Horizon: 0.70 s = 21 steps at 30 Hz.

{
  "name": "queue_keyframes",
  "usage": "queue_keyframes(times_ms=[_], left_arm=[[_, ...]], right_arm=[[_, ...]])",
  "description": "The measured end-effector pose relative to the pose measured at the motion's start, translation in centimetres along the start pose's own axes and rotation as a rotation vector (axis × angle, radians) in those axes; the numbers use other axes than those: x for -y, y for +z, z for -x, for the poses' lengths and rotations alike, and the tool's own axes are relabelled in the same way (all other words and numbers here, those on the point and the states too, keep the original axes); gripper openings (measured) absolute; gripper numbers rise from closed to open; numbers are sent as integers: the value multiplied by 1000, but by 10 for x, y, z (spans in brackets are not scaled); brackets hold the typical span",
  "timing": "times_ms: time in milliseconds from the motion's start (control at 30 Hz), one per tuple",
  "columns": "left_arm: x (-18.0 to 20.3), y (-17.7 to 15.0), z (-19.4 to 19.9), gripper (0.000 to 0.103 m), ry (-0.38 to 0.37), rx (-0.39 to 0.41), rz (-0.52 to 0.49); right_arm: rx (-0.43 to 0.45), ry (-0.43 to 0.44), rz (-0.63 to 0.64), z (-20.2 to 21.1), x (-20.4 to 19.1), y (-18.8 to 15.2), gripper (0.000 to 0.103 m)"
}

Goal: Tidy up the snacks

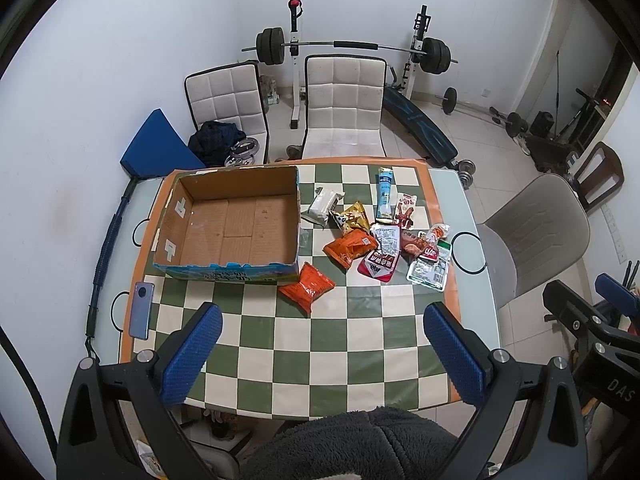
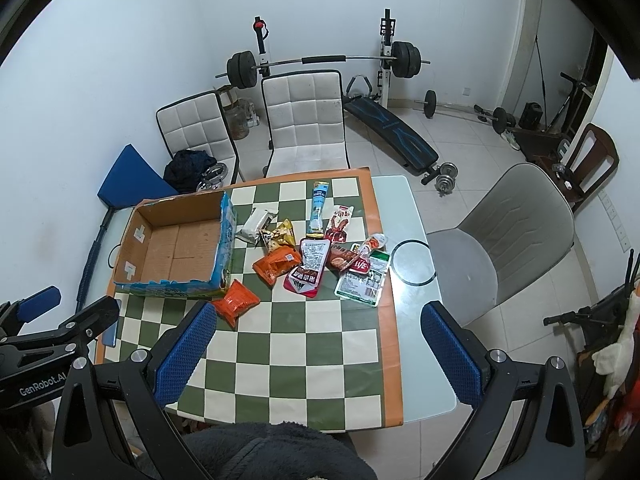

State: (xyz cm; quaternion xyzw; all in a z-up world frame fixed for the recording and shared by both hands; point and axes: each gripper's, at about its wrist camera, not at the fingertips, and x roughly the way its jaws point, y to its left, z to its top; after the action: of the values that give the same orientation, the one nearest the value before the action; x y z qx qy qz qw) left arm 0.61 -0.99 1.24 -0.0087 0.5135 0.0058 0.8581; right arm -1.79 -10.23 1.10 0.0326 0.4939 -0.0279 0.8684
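snacks [image 1: 372, 236] on table, beyond spread, empty left hand-held gripper [image 1: 322, 344]

White walls, tiled floor [image 1: 472, 136], barbell rack [image 1: 340, 46], chairs [image 1: 344, 108].

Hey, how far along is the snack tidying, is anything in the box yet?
Nothing looks done: the box is empty. Nothing is in hand either; the left claw and right claw are both open above the table. All the snacks remain beside the box: the orange bag nearest it, the white pack, the blue tube and the rest of the pile.
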Motion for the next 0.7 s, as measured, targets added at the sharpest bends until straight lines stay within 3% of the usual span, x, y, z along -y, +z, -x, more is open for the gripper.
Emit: queue_keyframes(times_ms=[700], left_arm=[[1,3,2,103,-3,1,0]], right_arm=[[-3,4,-5,-3,-3,1,103]])
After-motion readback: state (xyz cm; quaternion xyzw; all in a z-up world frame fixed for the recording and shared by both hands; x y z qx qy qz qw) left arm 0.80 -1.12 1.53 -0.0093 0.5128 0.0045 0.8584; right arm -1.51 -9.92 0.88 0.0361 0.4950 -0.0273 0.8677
